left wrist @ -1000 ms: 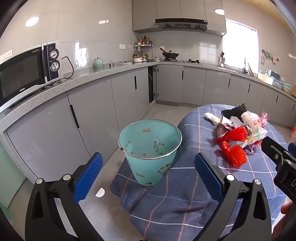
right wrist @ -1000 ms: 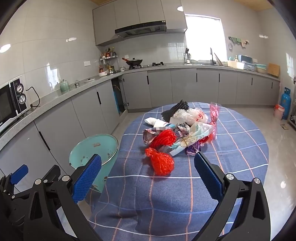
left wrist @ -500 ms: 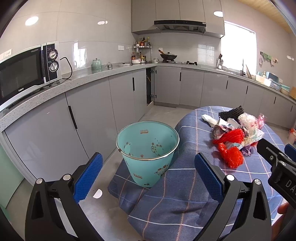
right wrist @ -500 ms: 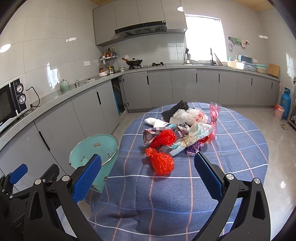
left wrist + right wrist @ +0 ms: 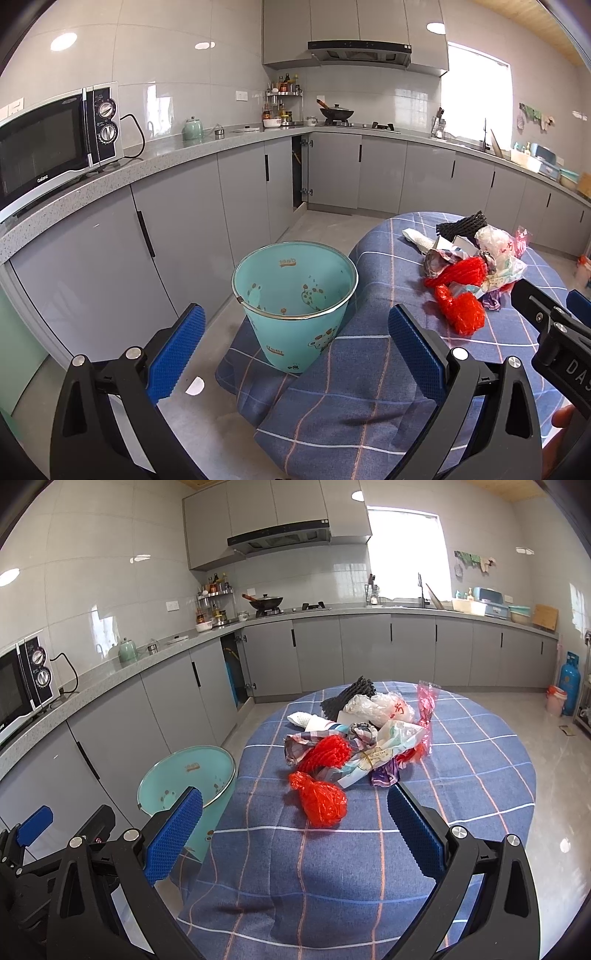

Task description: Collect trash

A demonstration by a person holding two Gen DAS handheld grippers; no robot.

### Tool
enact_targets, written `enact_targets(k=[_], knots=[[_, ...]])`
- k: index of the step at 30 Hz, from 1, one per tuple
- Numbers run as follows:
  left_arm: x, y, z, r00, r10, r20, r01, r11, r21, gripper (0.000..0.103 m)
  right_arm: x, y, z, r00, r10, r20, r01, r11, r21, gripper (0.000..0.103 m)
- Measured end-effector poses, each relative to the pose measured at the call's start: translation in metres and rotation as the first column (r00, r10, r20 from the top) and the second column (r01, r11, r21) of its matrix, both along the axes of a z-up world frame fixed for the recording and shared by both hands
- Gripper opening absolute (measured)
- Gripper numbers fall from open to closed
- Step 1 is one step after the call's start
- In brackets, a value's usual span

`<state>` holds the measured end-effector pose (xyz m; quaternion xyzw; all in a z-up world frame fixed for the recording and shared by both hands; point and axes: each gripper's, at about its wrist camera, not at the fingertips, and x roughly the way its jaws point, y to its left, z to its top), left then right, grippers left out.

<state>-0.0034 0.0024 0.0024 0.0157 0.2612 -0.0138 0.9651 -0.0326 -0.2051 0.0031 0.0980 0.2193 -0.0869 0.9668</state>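
A pile of trash lies on the round table with the blue checked cloth: a red plastic bag nearest me, red foam net, white and printed bags, black netting. The pile also shows in the left wrist view. A teal bin stands on the floor beside the table's left edge, seen also in the right wrist view. My left gripper is open and empty, facing the bin. My right gripper is open and empty, short of the red bag.
Grey cabinets and a counter with a microwave run along the left and back. A cabinet door stands ajar. A blue gas cylinder and a pink bin stand at far right. The right gripper's body shows in the left view.
The left gripper has shifted slightly, so the bin and table sit a little further left in its view. The right view is nearly unchanged. Both grippers stay open.
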Motion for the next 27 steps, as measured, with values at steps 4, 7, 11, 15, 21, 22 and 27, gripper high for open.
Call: enact_targets(k=[4,7,11,15,21,22,27], knots=[[0.0009,0.0018,0.0002,1.000,0.003,-0.005,-0.003,1.000,-0.002,0.097,0.0005,0.0007,-0.0003,1.000,0.001,-0.001,-0.001,1.000,-0.001,0.099],[0.0007,0.0021,0.0008,1.000,0.002,-0.003,-0.002,1.000,-0.001,0.097,0.0003,0.0000,-0.0004,1.000,0.001,-0.003,-0.001,1.000,0.001,0.099],[0.0004,0.0024,0.0008,1.000,0.002,-0.001,-0.002,1.000,-0.002,0.097,0.0002,-0.0002,-0.0004,1.000,0.001,-0.002,-0.001,1.000,0.002,0.099],[0.0003,0.0019,0.0006,1.000,0.002,-0.001,-0.002,1.000,-0.001,0.097,0.0006,0.0004,-0.0004,1.000,0.001,-0.004,-0.001,1.000,0.001,0.099],[0.0002,0.0024,0.0009,1.000,0.002,-0.002,-0.002,1.000,-0.003,0.097,0.0000,0.0003,-0.0010,1.000,0.001,-0.005,-0.001,1.000,0.006,0.099],[0.0000,0.0023,0.0009,1.000,0.002,-0.001,-0.002,1.000,-0.003,0.097,-0.0002,0.0004,-0.0010,1.000,0.001,-0.005,-0.001,1.000,0.006,0.099],[0.0004,0.0018,0.0006,1.000,0.001,-0.001,-0.001,1.000,0.000,0.097,0.0001,0.0002,-0.0012,1.000,0.001,-0.007,-0.001,1.000,0.005,0.099]])
